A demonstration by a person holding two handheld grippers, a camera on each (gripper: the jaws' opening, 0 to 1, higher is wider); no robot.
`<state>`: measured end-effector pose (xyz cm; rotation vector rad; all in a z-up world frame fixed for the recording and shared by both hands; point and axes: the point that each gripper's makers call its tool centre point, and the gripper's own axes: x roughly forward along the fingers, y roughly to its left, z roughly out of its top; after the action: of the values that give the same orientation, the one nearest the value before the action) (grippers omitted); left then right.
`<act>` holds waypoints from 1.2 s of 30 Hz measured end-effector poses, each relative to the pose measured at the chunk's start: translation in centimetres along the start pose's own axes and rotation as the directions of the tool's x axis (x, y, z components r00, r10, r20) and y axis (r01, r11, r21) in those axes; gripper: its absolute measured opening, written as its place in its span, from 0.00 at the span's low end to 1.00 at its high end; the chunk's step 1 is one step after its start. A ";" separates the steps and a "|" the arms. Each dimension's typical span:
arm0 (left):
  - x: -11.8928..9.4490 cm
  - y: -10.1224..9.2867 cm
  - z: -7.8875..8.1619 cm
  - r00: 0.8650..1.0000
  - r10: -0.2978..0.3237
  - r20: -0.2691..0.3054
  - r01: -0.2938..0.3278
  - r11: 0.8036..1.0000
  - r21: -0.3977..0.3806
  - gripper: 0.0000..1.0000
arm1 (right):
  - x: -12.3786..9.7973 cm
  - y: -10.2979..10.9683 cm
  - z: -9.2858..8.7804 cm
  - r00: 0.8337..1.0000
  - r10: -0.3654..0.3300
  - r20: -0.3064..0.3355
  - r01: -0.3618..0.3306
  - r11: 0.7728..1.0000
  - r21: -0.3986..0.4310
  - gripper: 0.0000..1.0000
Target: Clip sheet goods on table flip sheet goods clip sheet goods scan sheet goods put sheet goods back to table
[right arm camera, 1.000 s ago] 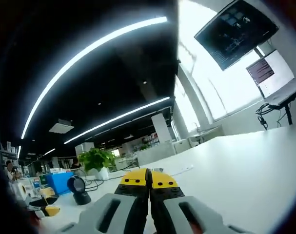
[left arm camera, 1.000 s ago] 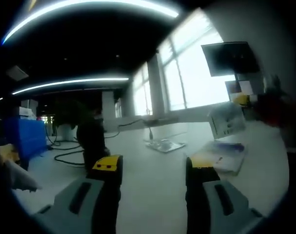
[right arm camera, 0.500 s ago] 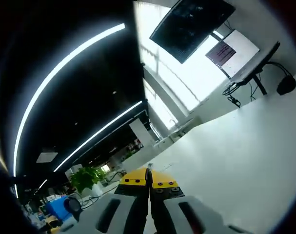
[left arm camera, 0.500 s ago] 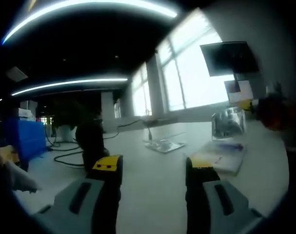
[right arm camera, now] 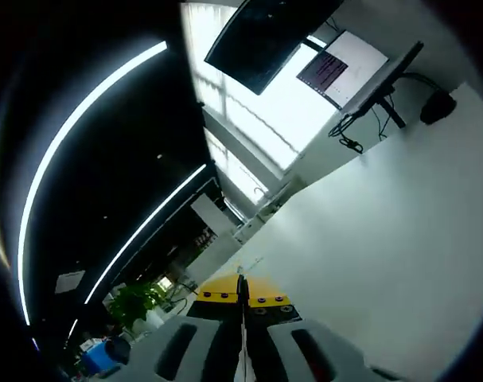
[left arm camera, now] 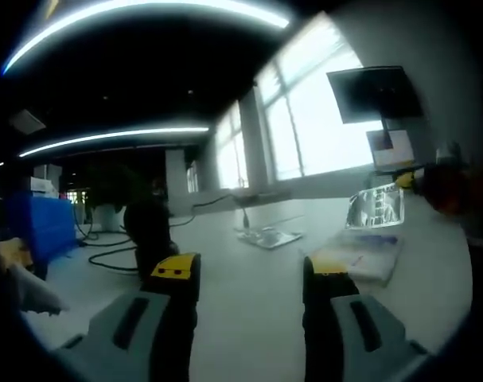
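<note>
On the white table (left arm camera: 249,278) in the left gripper view, the left gripper (left arm camera: 249,274) sits low with its yellow-tipped jaws spread wide and nothing between them. Far to the right, a shiny clear sheet good (left arm camera: 376,208) is held up above the table by the right gripper (left arm camera: 420,179), near a flat packet (left arm camera: 364,253) lying on the surface. A black scanner (left arm camera: 149,231) stands at the left, its cable trailing away, and another clear packet (left arm camera: 266,236) lies farther back.

Across the right gripper view, the right gripper's jaws are pressed together on the thin edge of the sheet good (right arm camera: 242,350). Beyond lie the table and a monitor (right arm camera: 344,60).
</note>
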<state>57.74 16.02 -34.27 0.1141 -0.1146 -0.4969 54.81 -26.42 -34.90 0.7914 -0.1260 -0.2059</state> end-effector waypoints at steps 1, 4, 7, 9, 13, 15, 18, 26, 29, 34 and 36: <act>0.0 0.0 0.0 1.000 0.000 0.001 0.000 1.000 0.000 0.44 | 0.0 -0.3 -0.1 1.000 -0.008 -0.008 0.008 1.000 0.022 0.00; 0.0 0.2 0.0 1.000 0.005 0.001 -0.005 1.000 -0.005 0.44 | 0.1 -1.1 -0.4 0.999 -0.029 -0.019 0.030 0.998 0.063 0.00; 0.0 0.1 0.0 1.000 0.001 0.000 -0.001 1.000 -0.005 0.44 | 0.0 -1.8 -0.8 0.999 -0.049 -0.024 0.050 0.996 0.073 0.00; 0.0 0.0 0.0 1.000 -0.001 0.000 0.001 1.000 -0.003 0.44 | -0.1 -2.2 -0.9 0.998 -0.060 -0.021 0.061 0.995 0.085 0.00; 0.0 -0.1 0.0 1.000 -0.002 0.001 0.002 1.000 -0.002 0.44 | -0.1 -2.8 -1.0 0.997 -0.076 -0.031 0.079 0.990 0.116 0.00; 0.0 -0.1 0.0 1.000 -0.003 0.001 0.003 1.000 0.001 0.44 | -0.2 -3.0 -1.0 0.996 -0.084 -0.027 0.087 0.990 0.109 0.00; 0.0 -0.1 0.0 1.000 0.000 0.000 0.000 1.000 -0.001 0.44 | -0.2 -3.2 -1.0 0.995 -0.092 -0.025 0.094 0.991 0.098 0.00; -0.1 -0.4 0.1 1.000 -0.003 -0.002 0.003 1.000 0.001 0.44 | -0.2 -3.8 -1.6 0.992 -0.117 -0.046 0.122 0.986 0.113 0.04; -0.1 -0.4 0.1 1.000 -0.002 0.000 0.002 1.000 0.000 0.44 | -0.2 -3.8 -1.3 0.993 -0.114 -0.033 0.117 0.987 0.110 0.15; -0.1 -0.4 0.1 1.000 -0.001 0.000 0.001 1.000 -0.003 0.44 | -0.1 -3.6 -1.1 0.995 -0.100 -0.027 0.102 0.987 0.123 0.31; -0.1 -0.6 0.2 1.000 0.000 -0.002 0.000 1.000 0.000 0.44 | -0.1 -3.6 -1.3 0.994 -0.103 -0.029 0.106 0.988 0.112 0.31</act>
<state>57.31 15.56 -34.15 0.1150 -0.1125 -0.4968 54.43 -28.00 -38.38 0.9146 -0.0743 -0.2908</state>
